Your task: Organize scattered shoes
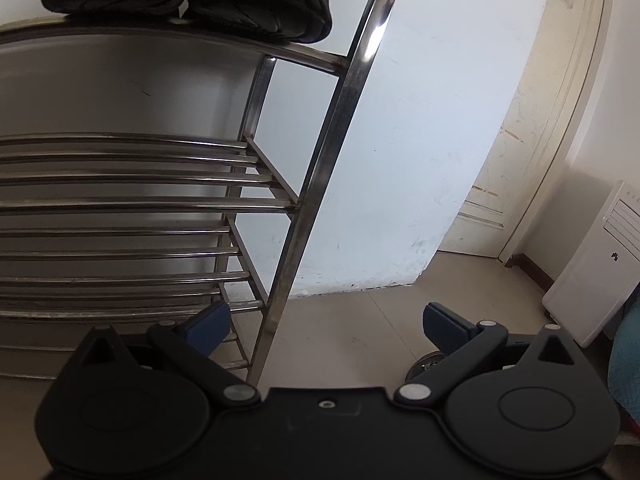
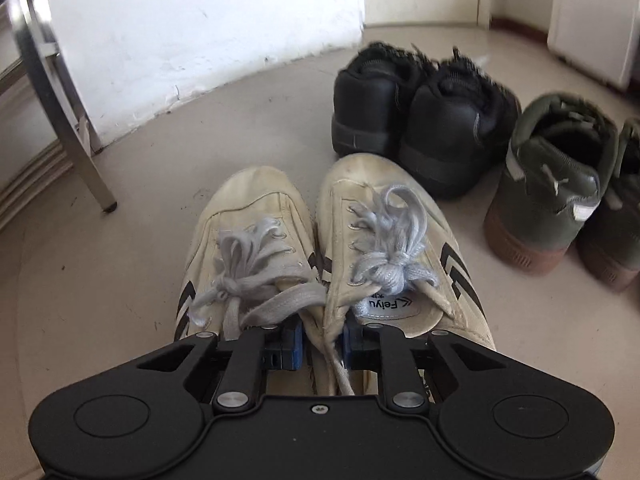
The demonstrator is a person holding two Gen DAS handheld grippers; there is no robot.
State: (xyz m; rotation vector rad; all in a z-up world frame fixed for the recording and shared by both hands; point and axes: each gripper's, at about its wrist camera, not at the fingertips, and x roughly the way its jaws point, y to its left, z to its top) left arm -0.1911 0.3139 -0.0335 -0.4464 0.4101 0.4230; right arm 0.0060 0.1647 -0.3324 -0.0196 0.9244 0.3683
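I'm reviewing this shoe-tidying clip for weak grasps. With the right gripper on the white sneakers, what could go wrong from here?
1. The right gripper pinches only the inner collars of the white sneakers; one shoe could slip out when lifted.
2. A lace runs between the pads, so the hold may be partly on lace and could loosen.
3. The black shoes sit just ahead of the toes; swinging the pair forward could knock them.
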